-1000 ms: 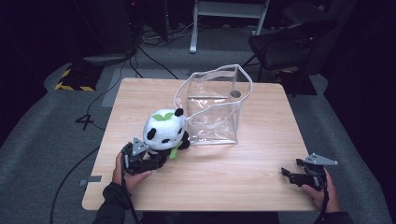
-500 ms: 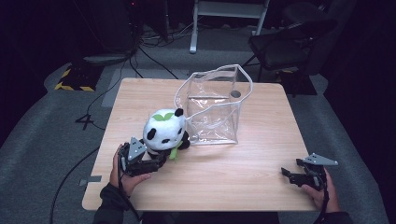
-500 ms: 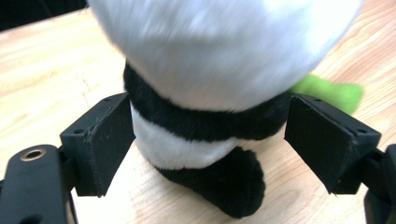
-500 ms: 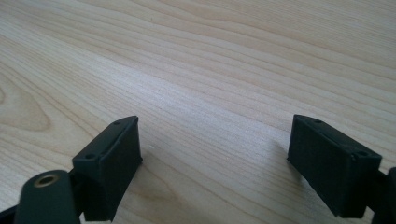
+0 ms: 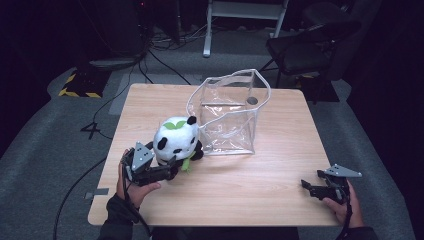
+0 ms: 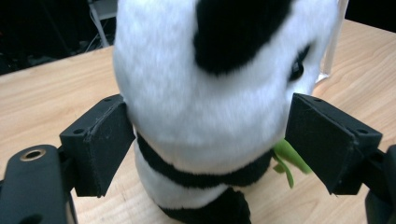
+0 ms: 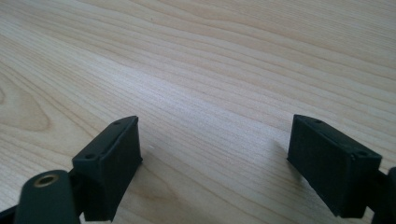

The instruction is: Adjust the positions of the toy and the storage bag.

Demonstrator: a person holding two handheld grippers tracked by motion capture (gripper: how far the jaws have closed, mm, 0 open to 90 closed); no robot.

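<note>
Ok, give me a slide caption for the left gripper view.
Left gripper jaws bracket a plush panda sitting on the wooden table.

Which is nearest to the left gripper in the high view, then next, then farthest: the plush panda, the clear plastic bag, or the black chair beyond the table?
1. Black-and-white plush panda: right at the left gripper, between its jaws on the table's near left.
2. Clear plastic bag: standing just behind the panda, mid-table.
3. Black chair: on the floor past the table's far right corner.
</note>
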